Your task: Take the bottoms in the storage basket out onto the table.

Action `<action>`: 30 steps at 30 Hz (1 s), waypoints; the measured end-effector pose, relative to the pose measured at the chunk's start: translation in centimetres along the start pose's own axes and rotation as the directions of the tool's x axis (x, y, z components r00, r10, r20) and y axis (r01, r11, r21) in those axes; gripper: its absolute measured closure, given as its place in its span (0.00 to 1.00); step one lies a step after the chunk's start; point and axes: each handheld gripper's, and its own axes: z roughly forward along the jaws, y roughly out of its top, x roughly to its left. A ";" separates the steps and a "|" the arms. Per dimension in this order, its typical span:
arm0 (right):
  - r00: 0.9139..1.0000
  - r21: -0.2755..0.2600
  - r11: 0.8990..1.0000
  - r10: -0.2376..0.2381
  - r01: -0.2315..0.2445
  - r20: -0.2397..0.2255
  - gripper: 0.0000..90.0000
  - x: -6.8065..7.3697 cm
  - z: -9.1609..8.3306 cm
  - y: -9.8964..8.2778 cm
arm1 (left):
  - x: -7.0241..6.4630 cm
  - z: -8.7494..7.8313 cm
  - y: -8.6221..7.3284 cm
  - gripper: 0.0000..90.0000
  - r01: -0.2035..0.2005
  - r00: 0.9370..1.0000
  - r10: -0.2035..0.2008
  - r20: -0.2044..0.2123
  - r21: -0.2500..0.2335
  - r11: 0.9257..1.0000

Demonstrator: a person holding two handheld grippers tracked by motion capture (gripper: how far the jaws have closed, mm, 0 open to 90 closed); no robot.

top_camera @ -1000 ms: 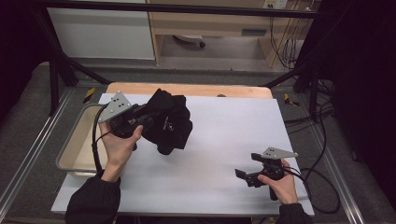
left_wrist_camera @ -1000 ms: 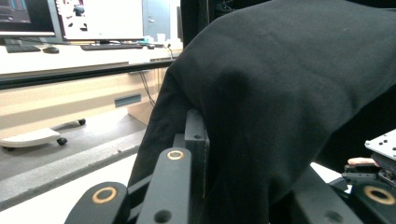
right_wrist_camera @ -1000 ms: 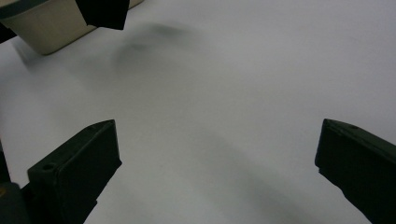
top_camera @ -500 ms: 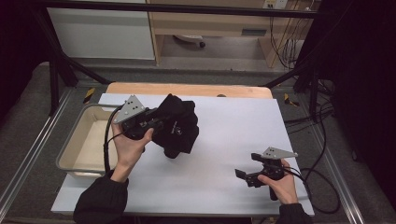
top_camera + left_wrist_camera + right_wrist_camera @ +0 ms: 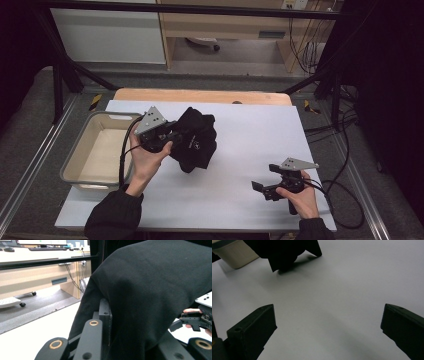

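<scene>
Black garment [image 5: 196, 141] bunched, no clear axis, pinched by left gripper [image 5: 172, 136], right gripper [image 5: 264, 187] spread.

A white tabletop [image 5: 260, 150] stands on grey carpet [image 5: 30, 115]. Beyond it are a white cabinet [image 5: 110, 35], a wooden desk [image 5: 225, 25] and cables [image 5: 305, 45]; the far right is dark.
</scene>
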 end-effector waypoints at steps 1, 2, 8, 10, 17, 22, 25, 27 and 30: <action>1.000 0.000 1.000 0.000 0.000 0.000 0.01 0.0 0.0 0.0 | 0.0 0.1 -0.1 0.85 0.001 1.000 -0.001 0.001 0.003 1.000; 1.000 -0.001 1.000 0.001 -0.001 -0.001 0.01 0.0 0.0 0.0 | 0.0 0.2 -0.2 0.85 0.003 1.000 -0.003 0.001 0.005 1.000; 1.000 -0.002 1.000 0.003 -0.003 0.000 0.01 0.0 0.0 0.0 | -0.3 1.0 -0.7 0.85 -0.004 1.000 0.004 0.007 0.031 1.000; 1.000 -0.001 1.000 0.003 -0.003 0.000 0.01 0.0 0.0 0.0 | -0.3 1.2 -0.9 0.84 -0.011 1.000 0.011 0.009 0.044 0.999; 1.000 -0.001 1.000 0.002 -0.002 0.000 0.01 0.0 0.0 0.0 | -0.5 1.9 -1.6 0.84 -0.008 1.000 0.007 0.016 0.067 0.998; 1.000 -0.001 1.000 0.002 -0.002 0.000 0.01 0.0 0.0 0.0 | -0.5 2.4 -2.1 0.84 -0.006 1.000 0.005 0.019 0.084 0.996; 1.000 0.001 1.000 0.000 0.000 -0.001 0.01 0.0 0.0 0.0 | -0.7 2.7 -2.5 0.84 -0.007 1.000 0.005 0.021 0.094 0.996; 1.000 0.000 1.000 0.002 -0.002 -0.001 0.01 0.0 0.0 0.0 | -0.7 2.9 -2.7 0.84 -0.008 1.000 0.005 0.026 0.108 0.994; 1.000 -0.002 1.000 0.002 -0.002 0.000 0.01 0.0 0.0 0.0 | -0.9 3.2 -3.0 0.84 -0.011 1.000 0.007 0.031 0.125 0.992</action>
